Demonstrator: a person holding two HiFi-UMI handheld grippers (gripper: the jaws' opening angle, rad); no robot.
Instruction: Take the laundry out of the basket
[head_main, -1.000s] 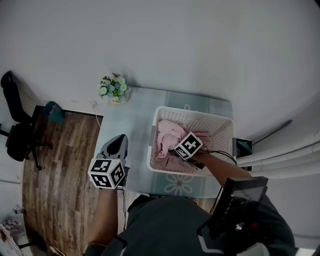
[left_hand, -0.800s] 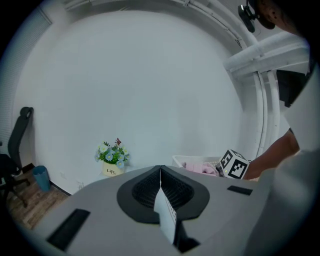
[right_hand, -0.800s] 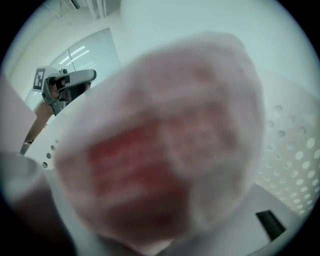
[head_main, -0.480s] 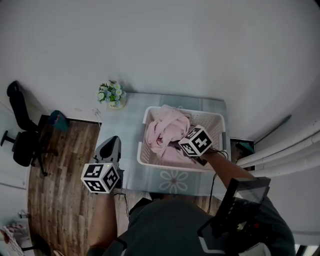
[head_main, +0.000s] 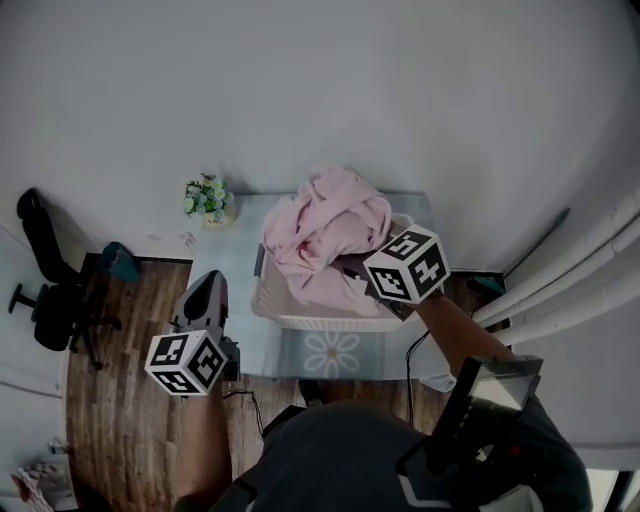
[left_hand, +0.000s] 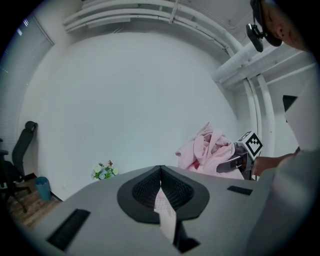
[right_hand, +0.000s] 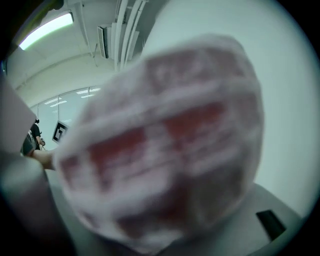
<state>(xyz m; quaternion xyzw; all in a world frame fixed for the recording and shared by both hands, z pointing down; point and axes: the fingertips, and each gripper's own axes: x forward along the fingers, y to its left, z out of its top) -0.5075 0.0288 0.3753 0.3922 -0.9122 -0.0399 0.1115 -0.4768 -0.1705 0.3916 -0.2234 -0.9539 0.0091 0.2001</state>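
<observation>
**Pink laundry held above the basket**

The right gripper (head_main: 352, 266) has its fingers closed on a bundle of pink laundry (head_main: 322, 232). The bundle hangs bunched over the white basket (head_main: 300, 320), with its lower folds reaching down to the rim. In the right gripper view the cloth fills the frame, blurred. The basket stands on the surface (head_main: 340, 356). The left gripper (head_main: 206, 284) is beside the surface's left edge, well apart from the laundry, its fingers pressed together on nothing. Flowers (head_main: 207, 198) sit at the far left corner.
</observation>
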